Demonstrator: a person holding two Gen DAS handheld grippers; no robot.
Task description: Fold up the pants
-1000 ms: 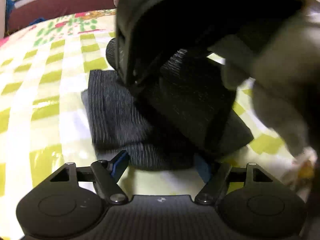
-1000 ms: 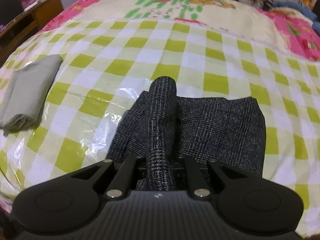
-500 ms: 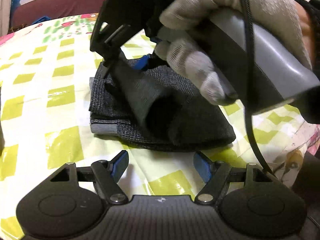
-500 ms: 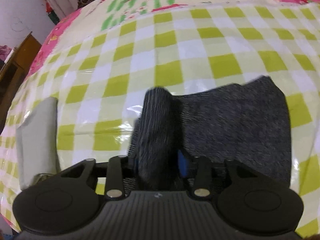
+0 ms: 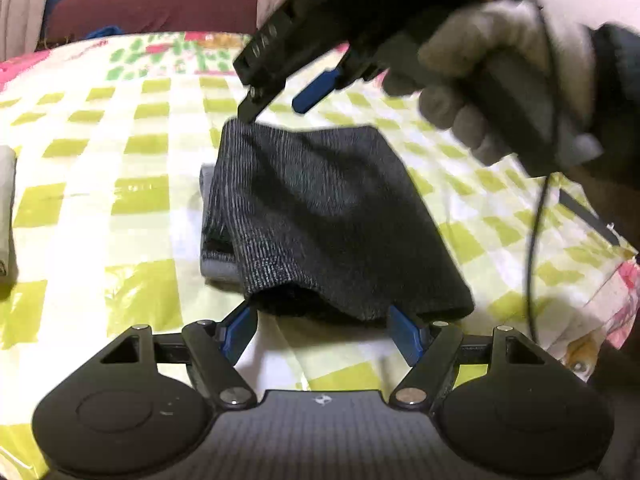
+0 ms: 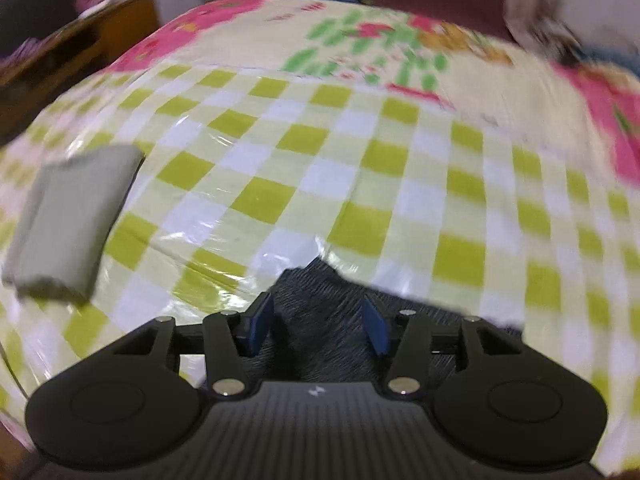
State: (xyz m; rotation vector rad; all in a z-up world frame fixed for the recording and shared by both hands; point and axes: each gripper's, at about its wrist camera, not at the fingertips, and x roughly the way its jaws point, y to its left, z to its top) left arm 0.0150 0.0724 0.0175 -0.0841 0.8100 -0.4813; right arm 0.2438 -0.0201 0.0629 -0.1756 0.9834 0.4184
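The dark grey pants (image 5: 320, 216) lie folded into a compact bundle on the green-and-white checked cover. My left gripper (image 5: 322, 336) is open, its blue pads on either side of the bundle's near edge, holding nothing. My right gripper (image 6: 318, 330) is open just above the pants (image 6: 316, 320); they show between its pads. From the left wrist view the right gripper (image 5: 280, 100) hovers over the bundle's far left corner, held by a gloved hand (image 5: 480, 92).
A folded grey-green garment (image 6: 72, 224) lies to the left on the cover; its edge shows in the left wrist view (image 5: 6, 216). A wooden table (image 6: 72, 52) stands at the far left. A dark red headboard (image 5: 160, 4) is behind. A cable (image 5: 536, 224) hangs from the right gripper.
My right gripper has opened, let go of the pants fold and lifted away. The fold has dropped flat onto the bundle. My left gripper has moved closer to the near edge.
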